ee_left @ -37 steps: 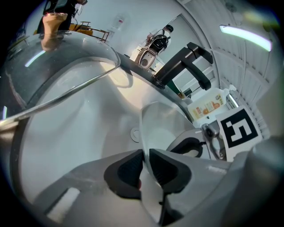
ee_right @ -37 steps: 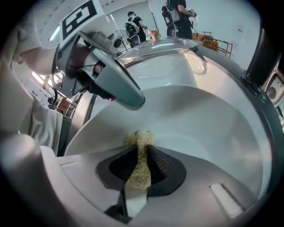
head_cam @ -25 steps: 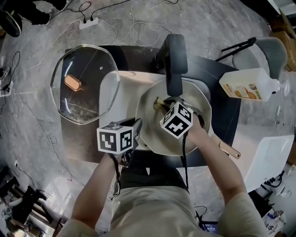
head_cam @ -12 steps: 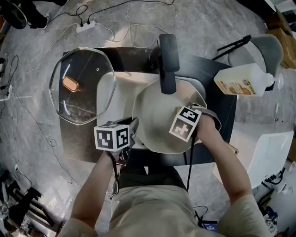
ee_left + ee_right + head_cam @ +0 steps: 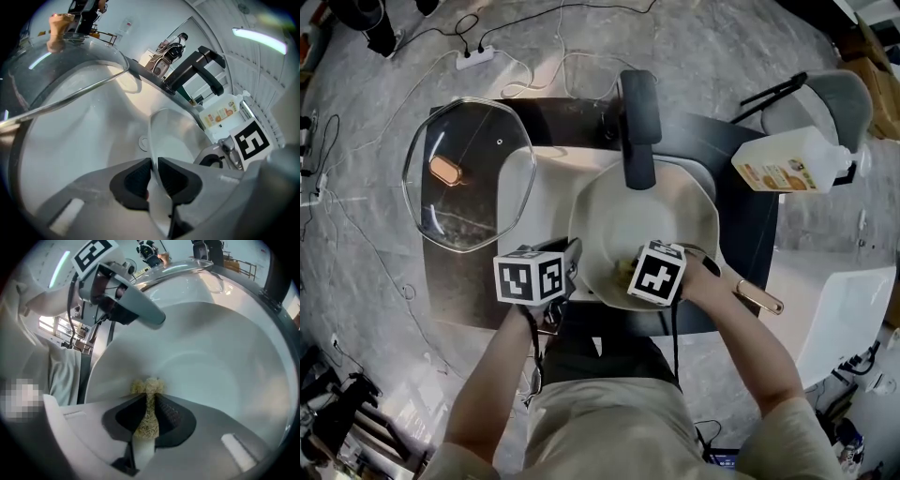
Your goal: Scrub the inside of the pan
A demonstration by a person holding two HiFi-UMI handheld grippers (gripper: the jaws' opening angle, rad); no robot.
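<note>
Meanwhile, the white pan point(image 5: 661, 211) sits on the tabletop point(image 5: 755, 230), left claw point(image 5: 154, 165) clamped on its thin near rim, right claw point(image 5: 149, 398) pinching a soft, fibrous scrubber point(image 5: 146, 386) inside it. Rigid and likely slick, the pan seems best steadied by rim or handle point(image 5: 638, 122).

Dark rectangular table point(image 5: 455, 286) on a grey marbled floor point(image 5: 375, 309), with a white sink basin point(image 5: 548, 187) sunk into it and a round white pan point(image 5: 661, 211) sitting in that. Clear glass lid point(image 5: 469, 178) lies on the left, pale orange-labelled plastic bottle point(image 5: 792, 169) at far right.
</note>
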